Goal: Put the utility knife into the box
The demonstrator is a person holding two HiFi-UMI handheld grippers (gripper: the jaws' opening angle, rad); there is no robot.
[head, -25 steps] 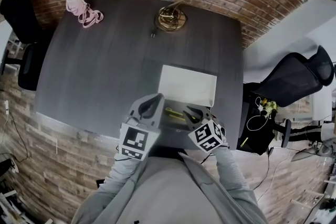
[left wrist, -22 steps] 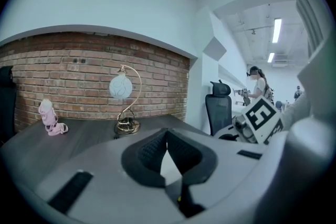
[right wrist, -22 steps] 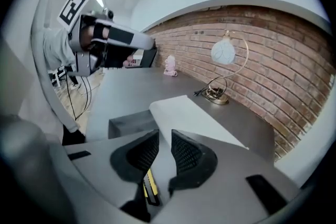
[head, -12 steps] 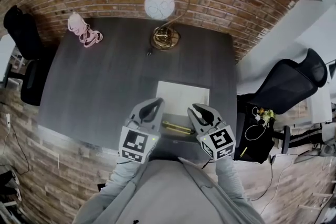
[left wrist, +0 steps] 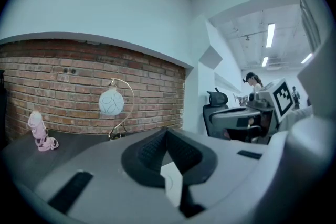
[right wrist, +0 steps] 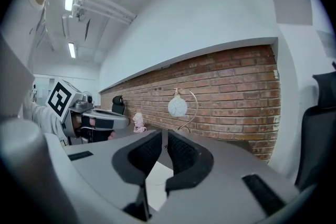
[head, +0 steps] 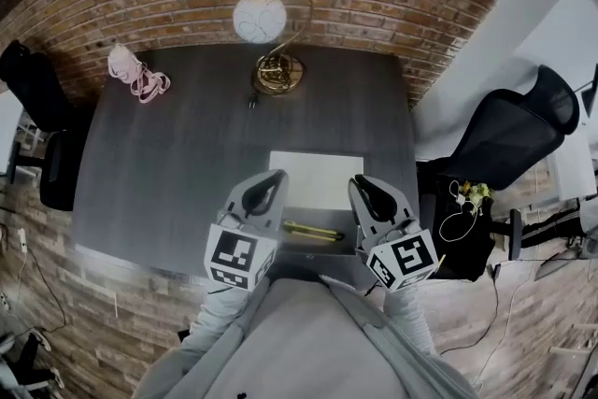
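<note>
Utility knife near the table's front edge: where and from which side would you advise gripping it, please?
Grip the utility knife at mid-handle, across its narrow width, coming down from above. It lies flat with its long axis running left to right, so the long sides are probably the easiest faces to pinch.

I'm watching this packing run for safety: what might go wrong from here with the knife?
1. The utility knife lies flat close to the near edge of the table, between the two grippers. A clumsy nudge might push it off toward the person.
2. The left tongs and right tongs are both shut and empty. They must open first, and the slim knife could slip from a shallow pinch.
</note>
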